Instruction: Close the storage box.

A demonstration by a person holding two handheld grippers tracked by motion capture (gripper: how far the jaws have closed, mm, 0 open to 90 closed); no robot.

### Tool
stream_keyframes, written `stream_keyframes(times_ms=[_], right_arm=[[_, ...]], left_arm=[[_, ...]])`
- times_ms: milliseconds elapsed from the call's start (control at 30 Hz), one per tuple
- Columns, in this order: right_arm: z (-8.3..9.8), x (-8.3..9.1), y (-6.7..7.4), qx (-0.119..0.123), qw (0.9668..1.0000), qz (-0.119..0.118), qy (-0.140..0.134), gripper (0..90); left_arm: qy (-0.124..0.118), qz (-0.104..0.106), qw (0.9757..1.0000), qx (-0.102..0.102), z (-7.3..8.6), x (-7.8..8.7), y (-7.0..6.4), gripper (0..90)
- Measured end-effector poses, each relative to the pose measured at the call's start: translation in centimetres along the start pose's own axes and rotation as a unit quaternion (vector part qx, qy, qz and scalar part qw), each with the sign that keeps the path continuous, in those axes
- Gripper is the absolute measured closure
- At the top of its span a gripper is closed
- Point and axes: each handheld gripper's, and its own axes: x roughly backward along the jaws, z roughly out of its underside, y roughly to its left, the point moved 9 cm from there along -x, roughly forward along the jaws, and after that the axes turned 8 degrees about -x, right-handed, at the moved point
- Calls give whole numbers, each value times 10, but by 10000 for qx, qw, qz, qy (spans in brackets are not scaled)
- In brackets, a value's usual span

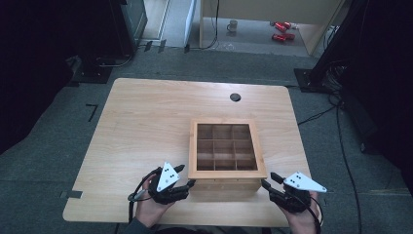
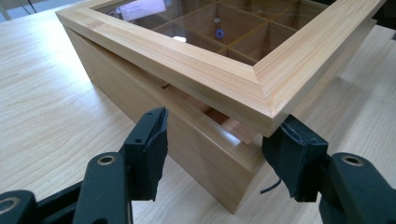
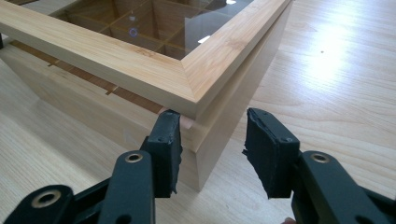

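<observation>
Two grippers, left gripper (image 1: 187, 184) and right gripper (image 1: 267, 184), flank the wooden compartment box (image 1: 226, 148) at table's (image 1: 146, 122) six o'clock, jaws spread. Gripper views reveal its glass-paned lid (image 2: 224, 79) raised ajar above the body; the high view shows nine compartments.

High view: we look forward and down over the whole table (image 1: 146, 122). Both gripper views sit low and close, each facing a near corner of the wooden box (image 1: 226, 151), shared by all three.
</observation>
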Motion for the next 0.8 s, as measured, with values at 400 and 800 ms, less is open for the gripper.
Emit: stream_keyframes(times_ms=[400, 800], right_arm=[[-6, 19, -10, -181, 9994, 17, -280, 479], [-17, 0, -43, -434, 9975, 466, -290, 434]], left_arm=[[-305, 128, 9994, 25, -5, 17, -1, 405], [-411, -93, 9988, 267, -7, 22, 17, 400]])
